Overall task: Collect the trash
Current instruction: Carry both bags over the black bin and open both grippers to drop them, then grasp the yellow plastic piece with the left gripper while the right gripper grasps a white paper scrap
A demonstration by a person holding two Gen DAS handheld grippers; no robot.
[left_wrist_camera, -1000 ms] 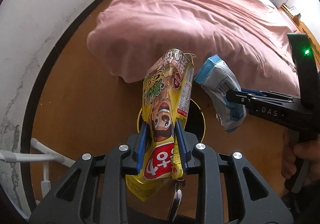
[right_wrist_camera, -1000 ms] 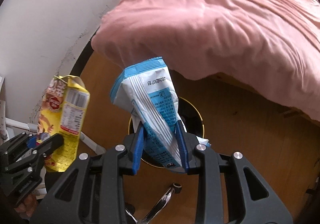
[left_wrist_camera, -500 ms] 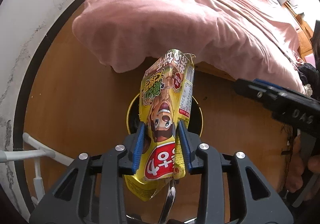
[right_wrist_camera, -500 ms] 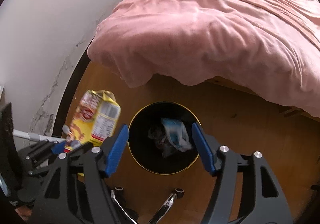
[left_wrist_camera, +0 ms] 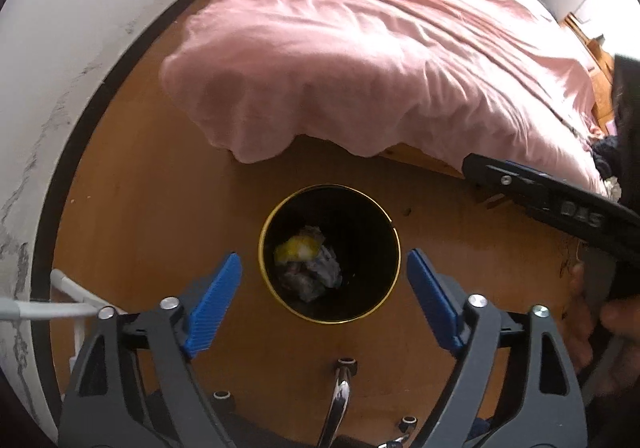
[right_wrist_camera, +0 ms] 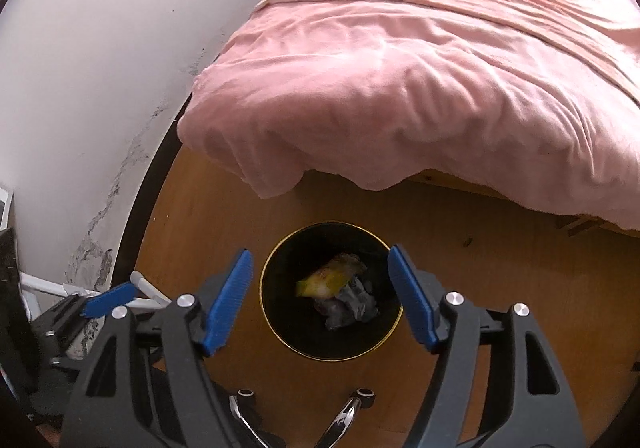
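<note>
Both claws hang over a round black waste bin with a thin gold rim (left_wrist_camera: 394, 248), which stands on the orange-brown wooden floor (left_wrist_camera: 160, 184) just in front of the bed. The left claw (left_wrist_camera: 324, 284) has its blue ribbed pads spread wide and its jaws are opening, with nothing between them; the bin's mouth shows straight through the gap. The right claw (right_wrist_camera: 320, 290) is likewise parted and empty, its jaws opening too, and it looks down on the same bin. Inside the bin lies the yellow crumpled snack wrapper (right_wrist_camera: 330, 280), resting on top of a greyish, pale crumpled packet (right_wrist_camera: 352, 304); the picture there is blurred, so the wrapper may not have settled, and its print cannot be read. From the left wrist view the right claw's black body runs in from the right edge, gripped by a hand (left_wrist_camera: 588, 332) low at that edge. From the right wrist view one blue pad of the left claw shows at the lower left, beside white tubular bars (right_wrist_camera: 48, 282) near the wall. A rumpled pink duvet (right_wrist_camera: 400, 68) covers the bed and droops over its wooden frame, its hem close behind the bin. A white wall with dark scuffed patches (right_wrist_camera: 100, 48) runs along the left, edged by a black skirting strip. Chrome chair legs with small castors (left_wrist_camera: 340, 388) jut in at the bottom of both views.
</note>
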